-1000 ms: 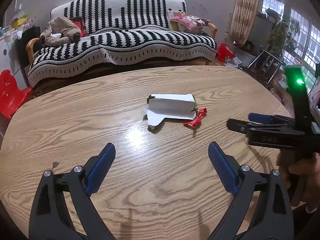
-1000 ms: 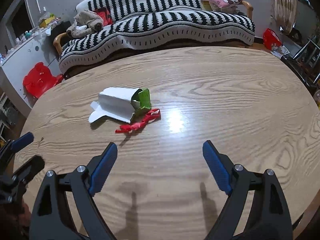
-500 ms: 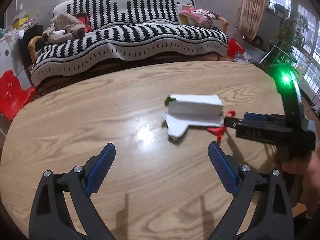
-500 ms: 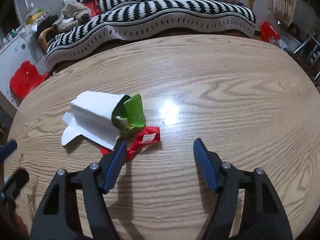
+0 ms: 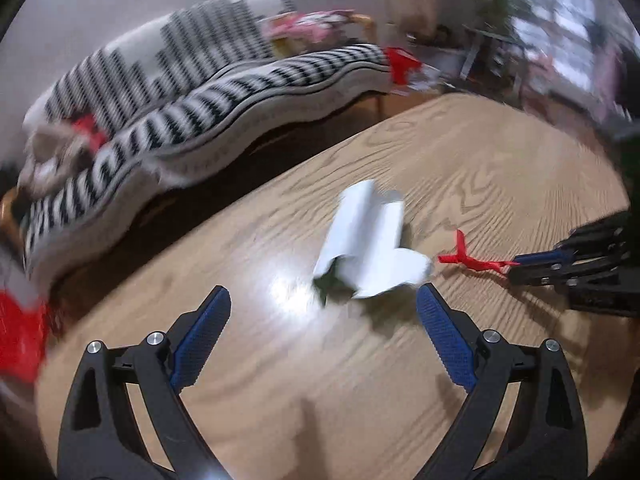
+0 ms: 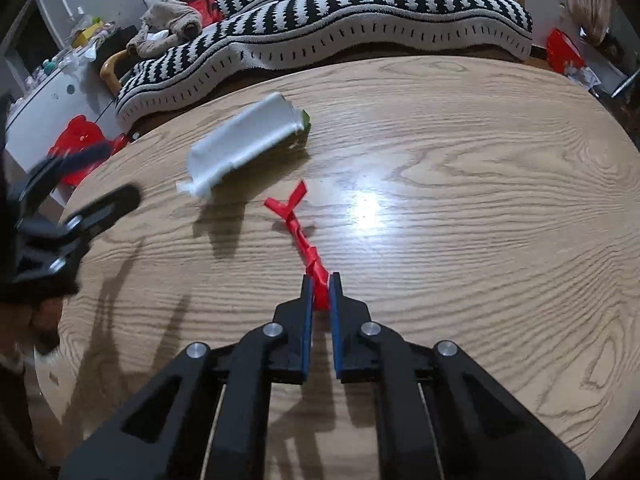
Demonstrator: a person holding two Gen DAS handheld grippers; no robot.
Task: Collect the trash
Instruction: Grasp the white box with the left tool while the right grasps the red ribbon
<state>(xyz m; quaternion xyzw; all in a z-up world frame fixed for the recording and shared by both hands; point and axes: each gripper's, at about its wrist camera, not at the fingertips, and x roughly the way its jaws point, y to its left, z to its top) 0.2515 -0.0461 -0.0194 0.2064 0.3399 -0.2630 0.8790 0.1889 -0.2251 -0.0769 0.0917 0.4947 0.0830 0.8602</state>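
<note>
A white flattened carton with a green inside (image 5: 370, 236) lies on the oval wooden table (image 5: 500, 168); it also shows in the right wrist view (image 6: 244, 144). My left gripper (image 5: 322, 308) is open, just in front of the carton, with its right pad near the carton's flap. My right gripper (image 6: 321, 294) is shut on one end of a twisted red ribbon (image 6: 302, 236), which trails away across the table. In the left wrist view the right gripper (image 5: 516, 266) holds the ribbon (image 5: 468, 258) to the carton's right.
A black-and-white striped sofa (image 6: 340, 12) stands behind the table with a stuffed toy (image 6: 168, 28) on it. A red stool (image 6: 80, 140) stands on the floor at the left. A white cabinet (image 6: 44, 108) is at the far left.
My right gripper has closed on the red ribbon and pulled it away from the carton. My left gripper has swung closer to the carton, staying open.
</note>
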